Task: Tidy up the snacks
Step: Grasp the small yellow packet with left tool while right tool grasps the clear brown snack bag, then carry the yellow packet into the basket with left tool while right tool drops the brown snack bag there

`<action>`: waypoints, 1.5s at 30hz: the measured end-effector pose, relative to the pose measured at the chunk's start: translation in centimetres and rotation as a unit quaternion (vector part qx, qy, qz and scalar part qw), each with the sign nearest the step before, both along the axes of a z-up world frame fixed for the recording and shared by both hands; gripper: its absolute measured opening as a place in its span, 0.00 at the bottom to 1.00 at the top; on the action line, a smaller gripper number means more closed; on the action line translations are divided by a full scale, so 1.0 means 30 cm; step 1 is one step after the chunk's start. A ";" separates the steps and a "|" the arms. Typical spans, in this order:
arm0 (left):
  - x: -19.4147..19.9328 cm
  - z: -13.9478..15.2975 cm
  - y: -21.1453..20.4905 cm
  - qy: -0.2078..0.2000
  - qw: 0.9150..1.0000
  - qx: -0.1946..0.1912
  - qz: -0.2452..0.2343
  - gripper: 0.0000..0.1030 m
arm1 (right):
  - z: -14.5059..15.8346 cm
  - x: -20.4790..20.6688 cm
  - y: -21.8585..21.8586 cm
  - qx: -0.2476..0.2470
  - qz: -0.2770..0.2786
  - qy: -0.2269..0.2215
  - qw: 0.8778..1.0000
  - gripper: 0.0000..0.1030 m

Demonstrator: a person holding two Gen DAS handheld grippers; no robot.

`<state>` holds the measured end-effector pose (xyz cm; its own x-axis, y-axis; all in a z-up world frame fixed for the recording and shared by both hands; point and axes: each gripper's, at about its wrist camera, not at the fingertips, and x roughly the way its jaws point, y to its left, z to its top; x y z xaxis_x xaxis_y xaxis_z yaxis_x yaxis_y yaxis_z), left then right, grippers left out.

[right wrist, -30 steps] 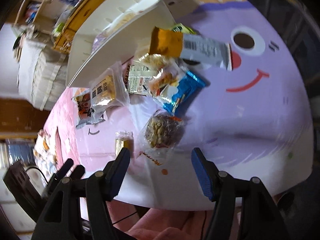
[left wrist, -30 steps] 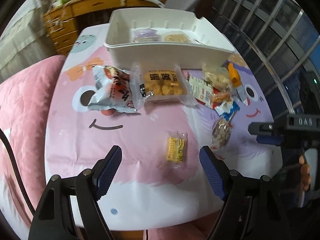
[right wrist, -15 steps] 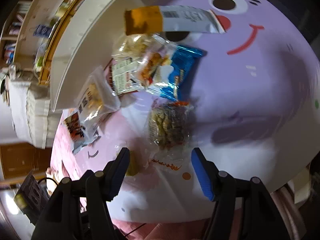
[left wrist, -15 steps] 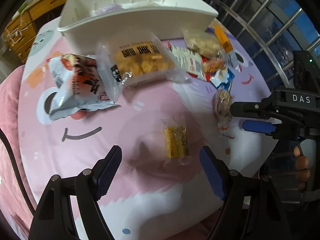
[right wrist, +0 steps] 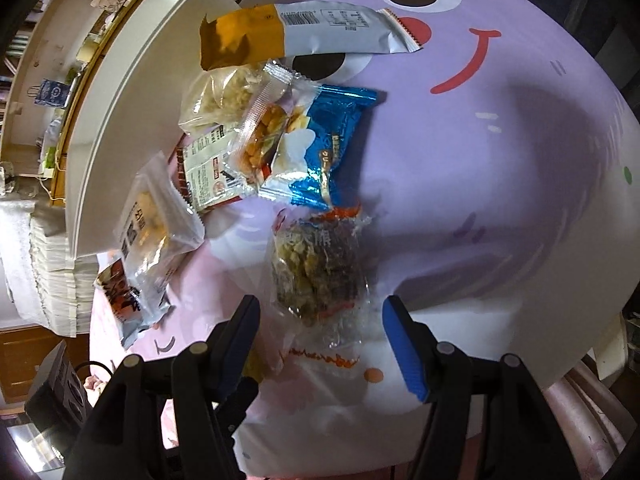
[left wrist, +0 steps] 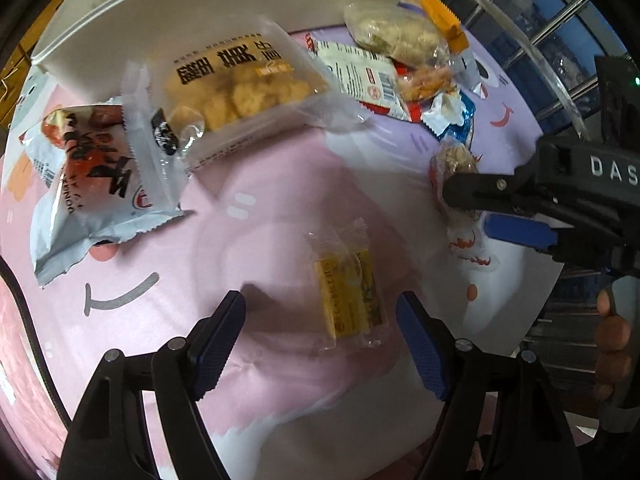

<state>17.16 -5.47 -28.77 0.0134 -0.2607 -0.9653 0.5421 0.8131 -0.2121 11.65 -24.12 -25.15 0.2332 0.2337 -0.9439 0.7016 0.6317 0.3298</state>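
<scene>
A small yellow snack packet (left wrist: 348, 292) lies flat on the pink tablecloth. My left gripper (left wrist: 320, 332) points down over it, jaws closing, with the packet between the fingers, nearer the right one, and neither pad touching it. A clear packet of brown nut clusters (right wrist: 316, 272) lies between the open fingers of my right gripper (right wrist: 322, 320); its pads stand clear of the wrapper. The left wrist view shows the same nut packet (left wrist: 456, 160) under the right gripper (left wrist: 468, 212). The white bin (left wrist: 240, 0) stands behind the snacks.
More snacks lie before the bin (right wrist: 120, 100): a biscuit packet (left wrist: 240, 88), a red and white bag (left wrist: 92, 168), a blue packet (right wrist: 332, 140), an orange and grey bar (right wrist: 312, 28). The table edge (right wrist: 580, 360) runs close on the right. A hand (left wrist: 612, 340) holds the right gripper.
Both grippers have sunk toward the table and rolled. The yellow packet now lies between the left fingers, and the nut packet between the right fingers. The left jaws have narrowed slightly.
</scene>
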 end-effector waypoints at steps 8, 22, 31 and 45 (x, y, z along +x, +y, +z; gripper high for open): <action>0.001 -0.006 -0.062 -0.017 0.999 0.031 -0.012 0.54 | -0.010 0.074 0.019 -0.024 0.009 0.028 0.999 0.62; 0.046 0.010 -0.054 -0.007 1.000 0.008 0.002 0.23 | -0.010 0.125 0.099 -0.069 0.048 0.070 0.994 0.42; 0.055 0.041 0.028 -0.012 1.000 -0.012 0.010 0.23 | 0.005 0.048 0.057 -0.047 0.050 0.045 0.997 0.28; 0.041 0.198 0.172 -0.052 0.994 -0.059 0.070 0.23 | 0.048 0.031 0.158 -0.013 0.102 0.027 0.994 0.26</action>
<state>18.41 -0.31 -22.83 0.1550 -0.3602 -0.9199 0.4491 0.8551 -0.2591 12.56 -19.39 -23.70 0.1334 0.2459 -0.9601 0.5746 0.7701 0.2771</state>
